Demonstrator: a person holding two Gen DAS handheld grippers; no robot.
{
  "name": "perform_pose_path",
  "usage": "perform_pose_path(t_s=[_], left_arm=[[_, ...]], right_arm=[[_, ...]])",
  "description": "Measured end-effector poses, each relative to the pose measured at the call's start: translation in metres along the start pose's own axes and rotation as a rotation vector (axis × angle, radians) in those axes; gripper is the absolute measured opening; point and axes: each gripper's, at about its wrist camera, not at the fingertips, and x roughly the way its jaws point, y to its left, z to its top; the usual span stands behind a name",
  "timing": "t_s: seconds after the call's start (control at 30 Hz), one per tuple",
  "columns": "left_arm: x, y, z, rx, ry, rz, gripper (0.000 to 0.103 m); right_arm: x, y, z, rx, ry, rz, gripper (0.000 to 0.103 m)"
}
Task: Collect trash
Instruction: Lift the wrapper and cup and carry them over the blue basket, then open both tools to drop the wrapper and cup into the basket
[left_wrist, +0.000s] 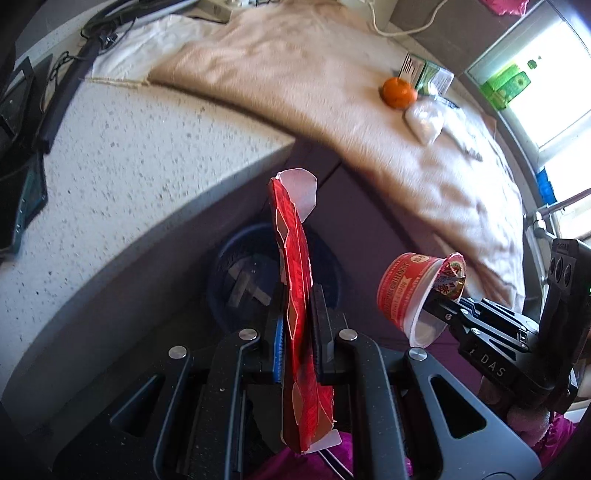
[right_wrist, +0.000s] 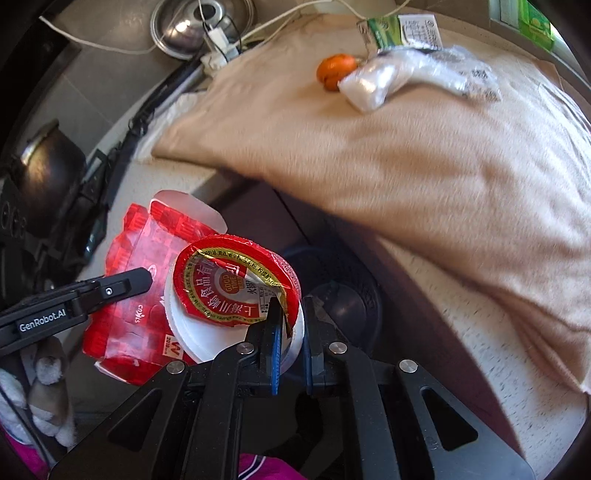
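My left gripper (left_wrist: 297, 302) is shut on a flattened red carton (left_wrist: 293, 280), held edge-on above a dark blue bin (left_wrist: 225, 266) on the floor by the counter. The right gripper (left_wrist: 436, 308) appears at the right of the left wrist view, shut on the rim of a red and white plastic cup (left_wrist: 406, 291). In the right wrist view the right gripper (right_wrist: 291, 314) pinches the cup (right_wrist: 192, 332) by its rim beside its peeled red foil lid (right_wrist: 229, 280). The red carton (right_wrist: 129, 295) and the left gripper's finger (right_wrist: 122, 286) lie left of it, the bin (right_wrist: 354, 288) below.
A beige cloth (left_wrist: 332, 92) covers the speckled counter (left_wrist: 129, 166), with an orange (left_wrist: 399, 92), a clear plastic bag (left_wrist: 424, 122) and a green carton (left_wrist: 432, 74) on it. Cables and dark appliances (right_wrist: 44, 166) stand at the left. Steel pot (right_wrist: 199, 26) at the back.
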Motion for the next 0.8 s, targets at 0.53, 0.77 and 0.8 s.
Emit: perform_pose_path(t_s=[0.53, 0.77, 0.8], left_arm=[[0.079, 0.000, -0.010, 0.071, 0.138, 0.075, 0.011], [0.098, 0.001, -0.009, 0.066, 0.164, 0.101, 0.011], [0.100, 0.002, -0.009, 0.062, 0.165, 0.105, 0.011]], right_arm=[[0.064, -0.007, -0.026, -0.005, 0.102, -0.093, 0.008], [0.089, -0.007, -0.022, -0.003, 0.131, -0.122, 0.008], [0.092, -0.005, -0.021, -0.004, 0.133, -0.127, 0.008]])
